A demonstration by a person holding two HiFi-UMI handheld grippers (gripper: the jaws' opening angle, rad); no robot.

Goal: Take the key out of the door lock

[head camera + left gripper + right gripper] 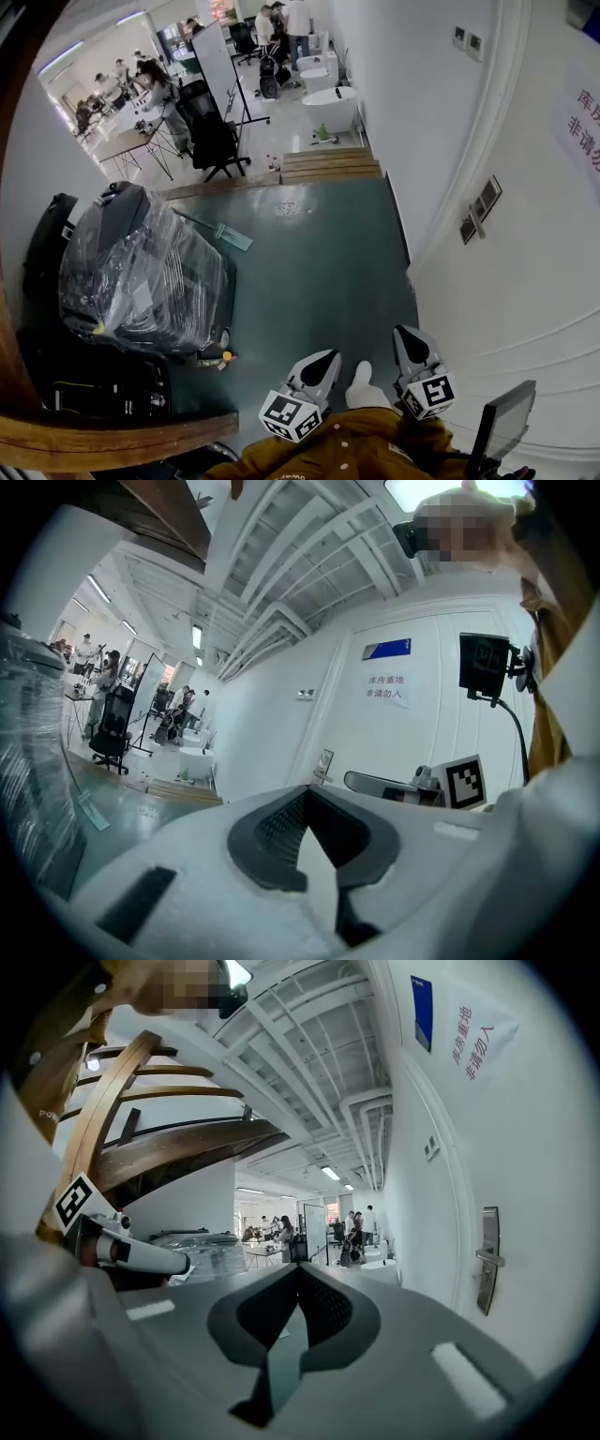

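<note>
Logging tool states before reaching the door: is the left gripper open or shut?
Shut. The left gripper view shows the left gripper with its jaws meeting at the tips and nothing between them.

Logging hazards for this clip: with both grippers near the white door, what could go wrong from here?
Both the left gripper and right gripper are shut and empty, so either could knock the door handle rather than grasp. No key can be made out there, so aim may be off.

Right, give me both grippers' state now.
Left gripper: closed, holding nothing.
Right gripper: closed, holding nothing.
</note>
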